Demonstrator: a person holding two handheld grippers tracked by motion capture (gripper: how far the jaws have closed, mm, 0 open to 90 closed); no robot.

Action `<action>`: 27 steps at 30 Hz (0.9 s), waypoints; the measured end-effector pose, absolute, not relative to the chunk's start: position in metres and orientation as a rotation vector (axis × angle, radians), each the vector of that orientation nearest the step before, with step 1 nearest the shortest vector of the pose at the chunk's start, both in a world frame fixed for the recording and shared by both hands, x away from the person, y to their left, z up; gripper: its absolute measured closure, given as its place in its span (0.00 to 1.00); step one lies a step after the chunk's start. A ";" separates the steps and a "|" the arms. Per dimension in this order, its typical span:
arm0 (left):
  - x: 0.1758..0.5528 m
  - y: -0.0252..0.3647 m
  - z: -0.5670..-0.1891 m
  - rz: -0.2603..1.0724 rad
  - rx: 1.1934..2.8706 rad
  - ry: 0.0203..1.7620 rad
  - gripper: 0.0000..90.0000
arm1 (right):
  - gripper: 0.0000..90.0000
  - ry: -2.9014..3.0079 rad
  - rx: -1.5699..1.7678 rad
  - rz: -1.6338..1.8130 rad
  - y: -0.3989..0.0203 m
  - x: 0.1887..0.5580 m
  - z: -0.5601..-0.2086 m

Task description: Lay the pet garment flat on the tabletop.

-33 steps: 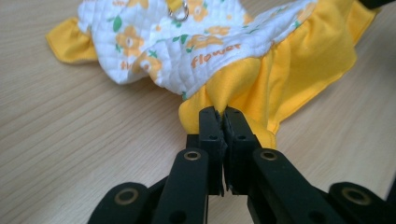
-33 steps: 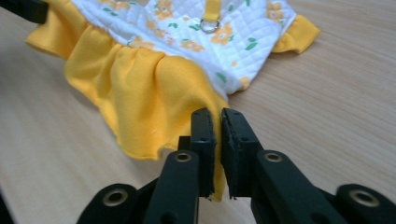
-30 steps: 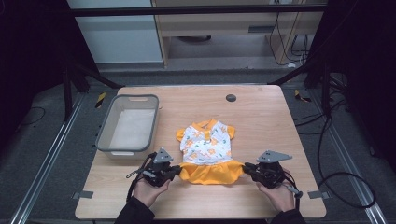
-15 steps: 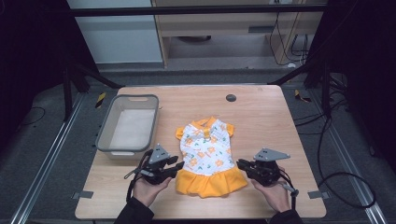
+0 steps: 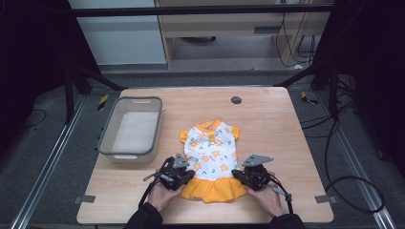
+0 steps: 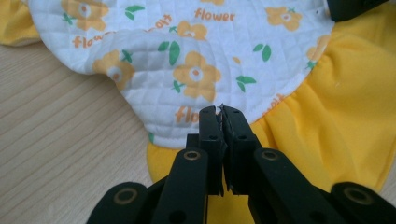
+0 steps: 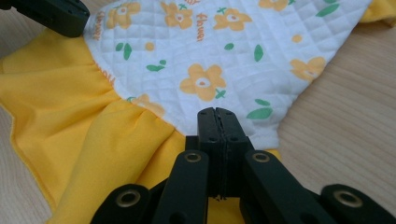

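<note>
My left gripper (image 6: 219, 112) and right gripper (image 7: 215, 114) each stand clenched at the waist seam of the little dress (image 5: 210, 152), which lies flat at the table's (image 5: 267, 124) centre, skirt toward six o'clock. Whether cloth is caught between the jaws I cannot tell for sure. If the grip is shallow, a pull could slip it free or bunch the yellow skirt (image 6: 327, 121). The quilted top reads "flower". The grey bin (image 5: 130, 130) sits at ten o'clock.

Wooden table (image 5: 267, 119) on dark grey floor (image 5: 43, 143), pale cabinet (image 5: 229, 28) behind, black frame bars (image 5: 191, 9).
</note>
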State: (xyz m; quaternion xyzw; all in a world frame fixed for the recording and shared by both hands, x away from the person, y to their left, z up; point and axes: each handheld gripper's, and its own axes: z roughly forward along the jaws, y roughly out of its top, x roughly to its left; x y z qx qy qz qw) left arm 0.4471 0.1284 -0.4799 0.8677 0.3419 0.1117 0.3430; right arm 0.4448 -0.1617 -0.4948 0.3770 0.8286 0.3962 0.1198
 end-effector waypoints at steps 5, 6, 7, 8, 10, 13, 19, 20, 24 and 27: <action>0.443 0.130 -0.486 0.286 2.309 0.887 0.96 | 1.00 2.451 1.109 1.154 -0.160 0.439 -0.499; 0.443 0.131 -0.487 0.287 2.304 0.886 0.96 | 1.00 2.455 1.116 1.153 -0.159 0.437 -0.499; 0.443 0.131 -0.486 0.287 2.309 0.889 0.96 | 1.00 2.457 1.111 1.148 -0.158 0.435 -0.499; 0.442 0.132 -0.486 0.285 2.315 0.889 0.96 | 1.00 2.458 1.108 1.155 -0.157 0.434 -0.499; 0.441 0.133 -0.486 0.289 2.318 0.889 0.96 | 1.00 2.467 1.105 1.166 -0.155 0.431 -0.500; 0.436 0.137 -0.485 0.317 2.339 0.879 0.95 | 1.00 2.480 1.097 1.175 -0.152 0.426 -0.500; 0.430 0.138 -0.483 0.346 2.335 0.875 0.92 | 0.98 2.495 1.085 1.182 -0.148 0.422 -0.497; 0.429 0.138 -0.480 0.352 2.326 0.866 0.91 | 0.98 2.486 1.082 1.201 -0.149 0.422 -0.495; 0.426 0.144 -0.465 0.375 2.240 0.848 0.85 | 0.96 2.415 1.083 1.287 -0.160 0.421 -0.483; 0.425 0.151 -0.454 0.372 2.162 0.852 0.80 | 0.91 2.353 1.088 1.312 -0.170 0.421 -0.475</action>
